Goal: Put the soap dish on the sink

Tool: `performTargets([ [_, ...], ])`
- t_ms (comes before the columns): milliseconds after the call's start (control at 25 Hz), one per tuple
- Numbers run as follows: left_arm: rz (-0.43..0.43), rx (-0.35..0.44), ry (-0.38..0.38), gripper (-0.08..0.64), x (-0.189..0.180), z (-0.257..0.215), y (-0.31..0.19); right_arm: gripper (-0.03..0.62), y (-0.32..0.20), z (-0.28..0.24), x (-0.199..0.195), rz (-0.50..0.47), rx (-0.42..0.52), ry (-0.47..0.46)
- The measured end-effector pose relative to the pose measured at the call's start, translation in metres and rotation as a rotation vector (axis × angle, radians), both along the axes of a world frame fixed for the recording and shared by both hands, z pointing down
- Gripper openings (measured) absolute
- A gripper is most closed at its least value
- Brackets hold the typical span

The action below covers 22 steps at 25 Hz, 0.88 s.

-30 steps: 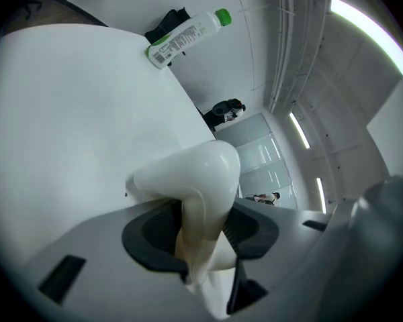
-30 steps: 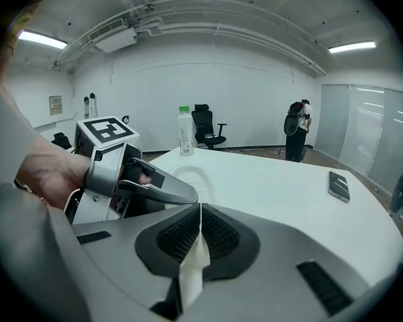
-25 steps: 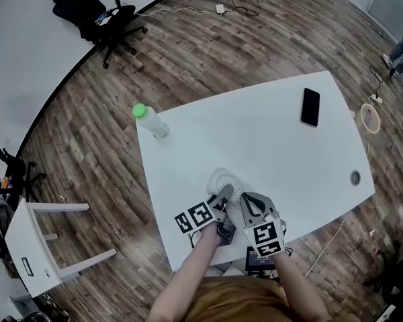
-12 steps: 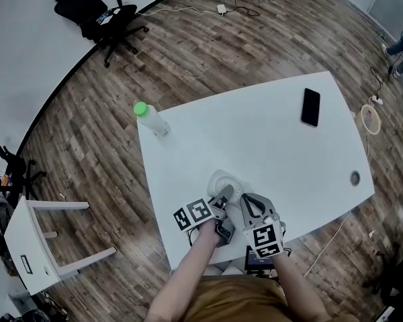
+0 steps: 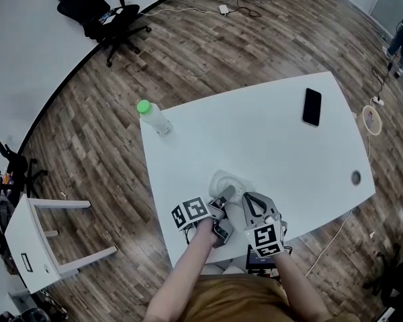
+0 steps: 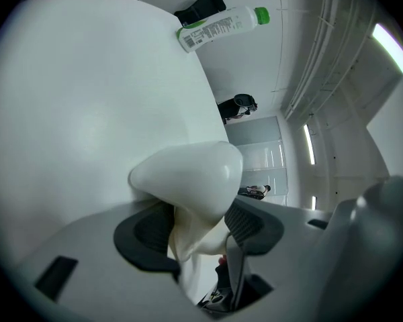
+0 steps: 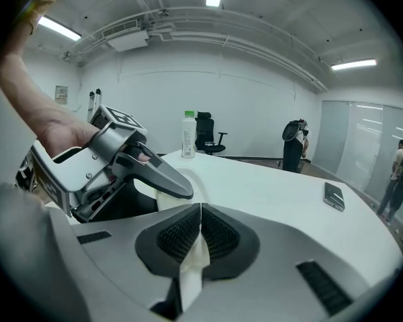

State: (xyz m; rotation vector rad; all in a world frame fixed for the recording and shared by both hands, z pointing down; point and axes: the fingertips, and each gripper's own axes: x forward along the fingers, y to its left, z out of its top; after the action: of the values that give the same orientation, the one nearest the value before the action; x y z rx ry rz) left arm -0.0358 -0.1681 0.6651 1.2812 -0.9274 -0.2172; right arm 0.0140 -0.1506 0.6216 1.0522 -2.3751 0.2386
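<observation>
- Since a second ago the left claw [image 6: 198, 223] has just been opening its jaws wider; the soap dish [image 6: 188, 173] is sitting loose between them, no longer gripped.
- And the right claw [image 7: 200, 230]?
- It is clamping the dish's thin white rim between closed pads; the dish is lying on the tabletop [image 5: 269, 146], just ahead of both claws; a bottle [image 5: 151, 116] is standing well beyond the left one.
</observation>
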Motion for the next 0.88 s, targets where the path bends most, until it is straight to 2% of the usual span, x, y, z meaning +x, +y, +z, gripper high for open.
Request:
performTargets([
  [720,-0.018,0.051,0.02,0.221,-0.012,-0.015,0.016,0.012,0.0,0.0,-0.001,0.007,0.012,0.005],
  [880,-0.034,0.059,0.055,0.219,-0.014,-0.02,0.021,0.012,0.001,-0.001,0.0,0.012,0.013,-0.005],
])
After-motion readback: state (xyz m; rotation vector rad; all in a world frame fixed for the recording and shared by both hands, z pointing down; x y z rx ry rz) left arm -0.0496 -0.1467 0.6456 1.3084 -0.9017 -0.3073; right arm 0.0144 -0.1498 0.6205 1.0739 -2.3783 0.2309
